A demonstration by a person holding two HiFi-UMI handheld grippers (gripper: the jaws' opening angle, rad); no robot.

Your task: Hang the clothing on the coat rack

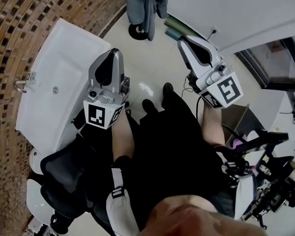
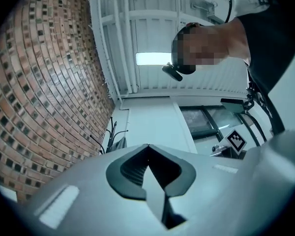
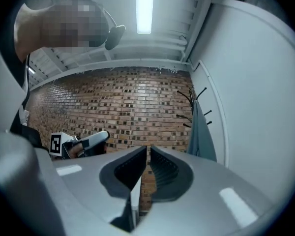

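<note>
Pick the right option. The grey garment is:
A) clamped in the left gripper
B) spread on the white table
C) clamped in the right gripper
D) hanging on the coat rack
D: the grey garment hangs on the coat rack by the wall, well apart from both grippers. The left gripper and the right gripper are shut with nothing between their jaws.

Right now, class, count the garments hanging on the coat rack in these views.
1: a grey garment hangs on the coat rack at the top of the head view. Another may be hidden behind it.
</note>
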